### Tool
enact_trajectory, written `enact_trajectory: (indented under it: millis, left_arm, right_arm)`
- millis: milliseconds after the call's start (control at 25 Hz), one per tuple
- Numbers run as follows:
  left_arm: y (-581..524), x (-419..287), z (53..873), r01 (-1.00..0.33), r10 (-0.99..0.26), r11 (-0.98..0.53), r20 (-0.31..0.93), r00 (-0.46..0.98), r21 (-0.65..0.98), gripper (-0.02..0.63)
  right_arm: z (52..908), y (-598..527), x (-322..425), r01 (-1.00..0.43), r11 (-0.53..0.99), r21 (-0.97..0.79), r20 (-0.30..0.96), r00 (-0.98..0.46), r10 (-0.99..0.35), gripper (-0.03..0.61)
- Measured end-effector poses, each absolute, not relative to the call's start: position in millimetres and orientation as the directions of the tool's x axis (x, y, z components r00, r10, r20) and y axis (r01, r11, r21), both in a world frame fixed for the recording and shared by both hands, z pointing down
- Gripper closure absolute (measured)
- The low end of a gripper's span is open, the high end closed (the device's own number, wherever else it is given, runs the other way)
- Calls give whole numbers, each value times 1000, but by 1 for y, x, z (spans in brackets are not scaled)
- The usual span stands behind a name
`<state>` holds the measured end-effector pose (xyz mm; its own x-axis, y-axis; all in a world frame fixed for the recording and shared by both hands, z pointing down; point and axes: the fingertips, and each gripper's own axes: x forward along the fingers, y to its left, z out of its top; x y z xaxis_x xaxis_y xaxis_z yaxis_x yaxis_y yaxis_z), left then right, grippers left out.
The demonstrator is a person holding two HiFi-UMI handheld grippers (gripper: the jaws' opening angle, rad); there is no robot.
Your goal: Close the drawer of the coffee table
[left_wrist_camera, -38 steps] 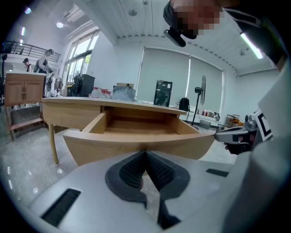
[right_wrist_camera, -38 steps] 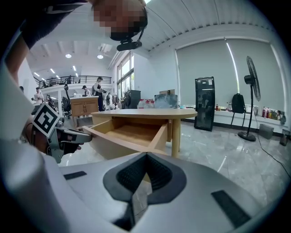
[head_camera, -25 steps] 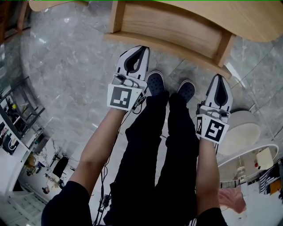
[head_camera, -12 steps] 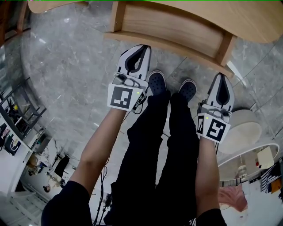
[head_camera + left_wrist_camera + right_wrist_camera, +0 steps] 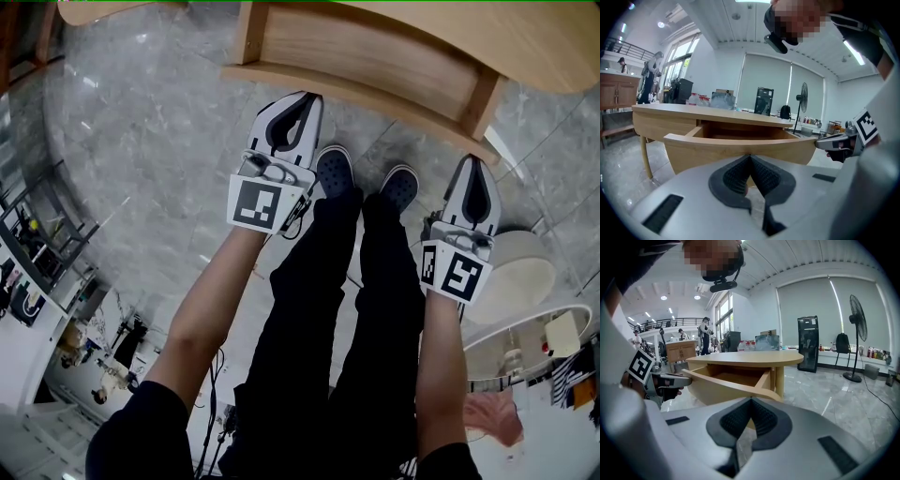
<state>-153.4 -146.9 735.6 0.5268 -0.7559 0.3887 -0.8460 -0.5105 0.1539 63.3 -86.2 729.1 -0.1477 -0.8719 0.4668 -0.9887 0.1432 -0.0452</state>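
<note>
Standing pulled out of the table (image 5: 487,23), the drawer (image 5: 366,70) fills the 12 o'clock part of the head view, its curved wooden front facing the person and its inside bare. The table top runs on toward 1 o'clock above it.

The left gripper (image 5: 298,101) points toward 12 o'clock at the left half of the drawer front. Its jaws are clenched, the ribbed pads pressed together with nothing between them. The tips are just beside the front's lower edge; whether they touch it cannot be told. In the left gripper view the front spans the picture right behind the closed tips.

The right gripper (image 5: 472,167) lies at 3 o'clock from the left one and points at the drawer's right corner, near it. Its jaws too are pressed together and hold nothing. In the right gripper view the drawer shows side-on, open, with the table top above it.

Between the grippers are the person's two dark shoes (image 5: 334,173) on the grey marble floor (image 5: 150,141). A round white stool (image 5: 514,281) stands at 5 o'clock from the right gripper. Farther back in the room, the right gripper view shows a standing fan (image 5: 857,310) at 2 o'clock and a black cabinet (image 5: 808,343) at 1 o'clock.
</note>
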Motion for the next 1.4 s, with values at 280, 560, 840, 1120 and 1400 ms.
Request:
enact_trajectory:
  millis: [280, 560, 840, 1120, 1400]
  left_arm:
    - [-163, -149, 735, -845, -761, -513, 376, 529, 151, 589]
    - [-176, -146, 737, -844, -757, -517, 384, 529, 144, 588]
    - [-197, -143, 736, -838, -755, -524, 373, 540, 152, 588]
    - [-203, -141, 736, -833, -751, -535, 371, 546, 142, 589]
    - [-205, -140, 737, -841, -755, -521, 381, 533, 143, 589]
  right_arm:
    - [730, -101, 67, -990, 132, -53, 459, -141, -877, 551]
    - [730, -115, 71, -990, 135, -46, 458, -141, -878, 551]
    - [728, -137, 75, -991, 124, -42, 450, -129, -884, 551]
    - [728, -143, 77, -993, 115, -36, 446, -120, -887, 551]
    - [729, -145, 78, -993, 110, -40, 446, -116, -887, 551]
